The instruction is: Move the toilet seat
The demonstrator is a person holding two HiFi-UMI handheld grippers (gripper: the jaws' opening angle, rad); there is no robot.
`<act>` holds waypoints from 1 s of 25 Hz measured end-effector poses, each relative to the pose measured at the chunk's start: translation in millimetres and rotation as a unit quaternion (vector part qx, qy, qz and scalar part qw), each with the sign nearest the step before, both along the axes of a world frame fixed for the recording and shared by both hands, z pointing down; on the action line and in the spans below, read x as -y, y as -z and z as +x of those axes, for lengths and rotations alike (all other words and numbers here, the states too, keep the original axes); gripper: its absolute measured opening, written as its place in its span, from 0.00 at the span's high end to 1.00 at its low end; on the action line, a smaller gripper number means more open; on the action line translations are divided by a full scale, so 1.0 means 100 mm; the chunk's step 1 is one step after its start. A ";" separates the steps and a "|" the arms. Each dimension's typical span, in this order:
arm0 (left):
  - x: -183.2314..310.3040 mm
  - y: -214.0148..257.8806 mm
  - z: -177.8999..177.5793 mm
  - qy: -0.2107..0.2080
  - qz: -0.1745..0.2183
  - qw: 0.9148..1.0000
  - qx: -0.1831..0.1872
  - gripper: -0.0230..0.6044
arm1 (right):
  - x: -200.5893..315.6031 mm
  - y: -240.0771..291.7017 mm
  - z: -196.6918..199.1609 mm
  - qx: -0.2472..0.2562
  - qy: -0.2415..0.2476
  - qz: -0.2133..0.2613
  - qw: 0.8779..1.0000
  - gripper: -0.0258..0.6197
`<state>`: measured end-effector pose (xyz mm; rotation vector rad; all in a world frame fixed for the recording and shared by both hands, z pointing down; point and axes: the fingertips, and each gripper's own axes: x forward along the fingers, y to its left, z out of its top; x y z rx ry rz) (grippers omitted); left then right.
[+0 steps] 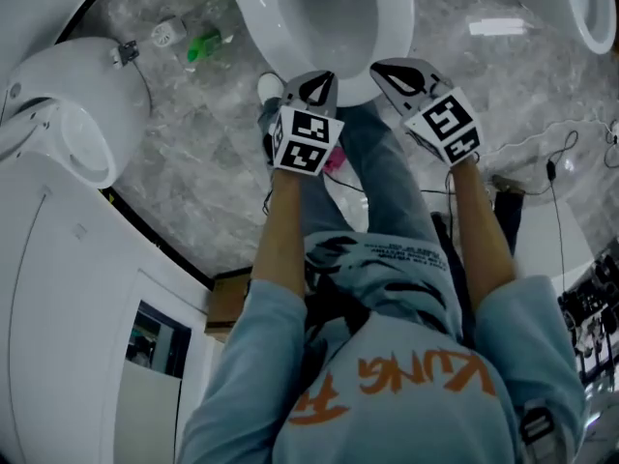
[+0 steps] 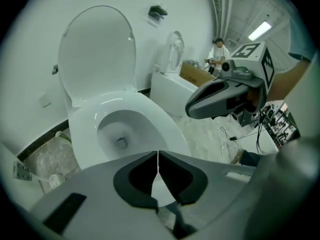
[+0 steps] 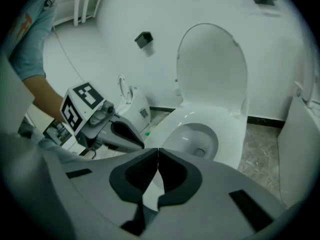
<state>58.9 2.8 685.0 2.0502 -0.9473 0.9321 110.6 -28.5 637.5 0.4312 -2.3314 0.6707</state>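
A white toilet (image 1: 324,13) stands straight ahead, its wide seat ring (image 2: 150,115) lying flat on the bowl. The lid (image 2: 97,49) stands upright against the wall and shows in the right gripper view too, lid (image 3: 214,66) above the seat ring (image 3: 227,129). My left gripper (image 1: 316,87) hovers just short of the front rim, jaws shut and empty (image 2: 158,154). My right gripper (image 1: 395,72) is level with it on the right, also shut with nothing between its jaws (image 3: 158,151). Neither touches the seat.
A second toilet (image 1: 58,114) sits close on the left and a third (image 1: 592,3) at the far right. Bottles (image 1: 203,44) lie on the marble floor by the wall. Cables (image 1: 551,162) trail on the right. A cardboard box (image 2: 195,74) and a person (image 2: 217,51) are farther off.
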 end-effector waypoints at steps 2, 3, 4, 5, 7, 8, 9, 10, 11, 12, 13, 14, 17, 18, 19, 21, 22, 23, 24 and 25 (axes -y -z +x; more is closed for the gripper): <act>-0.08 -0.16 -0.02 -0.035 -0.005 0.999 0.017 0.97 | -0.18 -0.21 -0.01 -0.014 0.054 -0.012 0.998 0.94; -0.12 -0.23 0.00 -0.053 -0.009 0.998 0.021 0.97 | -0.28 -0.31 0.01 -0.022 0.081 -0.020 0.996 0.89; -0.16 -0.29 0.02 -0.071 -0.012 0.997 0.025 0.97 | -0.36 -0.41 0.03 -0.030 0.107 -0.027 0.993 0.86; -0.20 -0.34 0.05 -0.088 -0.014 0.996 0.027 0.97 | -0.45 -0.49 0.05 -0.037 0.132 -0.032 0.990 0.84; -0.29 -0.44 0.11 -0.124 -0.018 0.992 0.029 0.93 | -0.61 -0.66 0.07 -0.050 0.181 -0.043 0.981 0.79; -0.35 -0.50 0.13 -0.142 -0.023 0.989 0.031 0.88 | -0.68 -0.75 0.07 -0.055 0.206 -0.047 0.976 0.75; -0.41 -0.57 0.14 -0.160 -0.029 0.986 0.032 0.82 | -0.76 -0.84 0.06 -0.060 0.231 -0.052 0.970 0.70; -0.47 -0.63 0.15 -0.176 -0.037 0.983 0.034 0.76 | -0.83 -0.90 0.05 -0.065 0.258 -0.056 0.962 0.65; -0.53 -0.69 0.15 -0.192 -0.043 0.980 0.036 0.70 | -0.89 -0.94 0.04 -0.070 0.285 -0.057 0.954 0.60; -0.57 -0.73 0.16 -0.210 -0.046 0.976 0.038 0.67 | -0.95 -0.98 0.03 -0.076 0.312 -0.055 0.946 0.56; -0.60 -0.77 0.18 -0.231 -0.046 0.971 0.042 0.63 | -1.00 -1.03 0.02 -0.083 0.339 -0.050 0.936 0.53; -0.63 -0.82 0.20 -0.256 -0.046 0.964 0.047 0.58 | -1.04 -1.10 0.03 -0.092 0.366 -0.045 0.925 0.49; -0.73 -0.94 0.28 -0.337 -0.041 0.938 0.065 0.43 | -1.16 -1.31 0.04 -0.121 0.440 -0.040 0.889 0.42; -0.76 -0.97 0.30 -0.356 -0.039 0.931 0.070 0.41 | -1.19 -1.36 0.04 -0.128 0.460 -0.038 0.878 0.41; -0.79 -1.00 0.31 -0.368 -0.040 0.926 0.073 0.40 | -1.22 -1.42 0.03 -0.134 0.477 -0.036 0.868 0.41; -0.84 -1.06 0.34 -0.377 -0.045 0.922 0.072 0.39 | -1.27 -1.54 0.01 -0.149 0.511 -0.035 0.846 0.40; -0.85 -1.09 0.34 -0.379 -0.048 0.921 0.072 0.39 | -1.29 -1.59 0.02 -0.157 0.526 -0.037 0.835 0.39; -0.86 -1.10 0.35 -0.381 -0.050 0.921 0.073 0.39 | -1.31 -1.63 0.03 -0.164 0.539 -0.042 0.825 0.38; -0.87 -1.12 0.36 -0.384 -0.050 0.919 0.074 0.39 | -1.34 -1.67 0.04 -0.172 0.548 -0.047 0.817 0.37; -0.89 -1.13 0.37 -0.389 -0.050 0.917 0.075 0.39 | -1.35 -1.69 0.05 -0.179 0.555 -0.051 0.811 0.37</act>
